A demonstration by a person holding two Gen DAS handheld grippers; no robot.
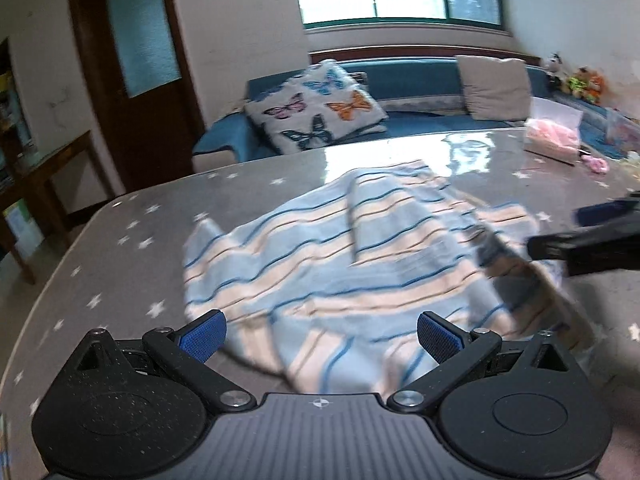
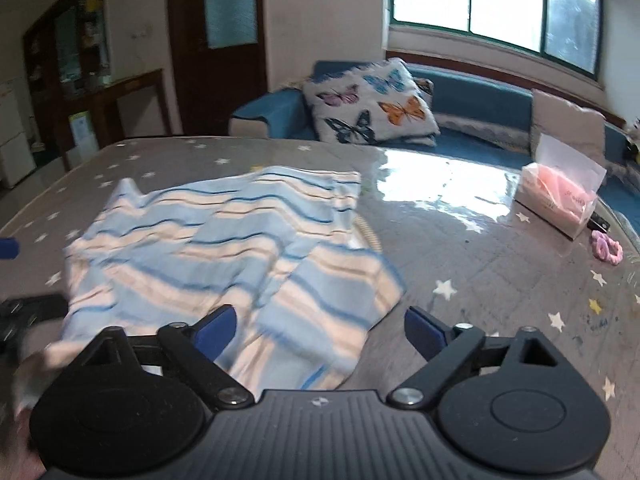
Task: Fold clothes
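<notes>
A light blue and cream striped garment (image 1: 320, 252) lies crumpled on the grey star-patterned table (image 1: 120, 248). My left gripper (image 1: 320, 336) hovers over its near edge, open, with its blue pads wide apart and only cloth below them. In the right wrist view the same garment (image 2: 224, 248) spreads to the left and centre. My right gripper (image 2: 320, 330) is open above the garment's near right corner and its pads press on nothing. The right gripper's fingers (image 1: 560, 244) show blurred at the garment's right edge in the left wrist view.
A pink tissue box (image 2: 560, 200) and a pink scrunchie (image 2: 606, 250) sit at the table's far right. Behind the table stands a blue sofa (image 2: 480, 100) with a butterfly cushion (image 2: 372, 100). A dark door (image 1: 132, 60) and a side table are at the left.
</notes>
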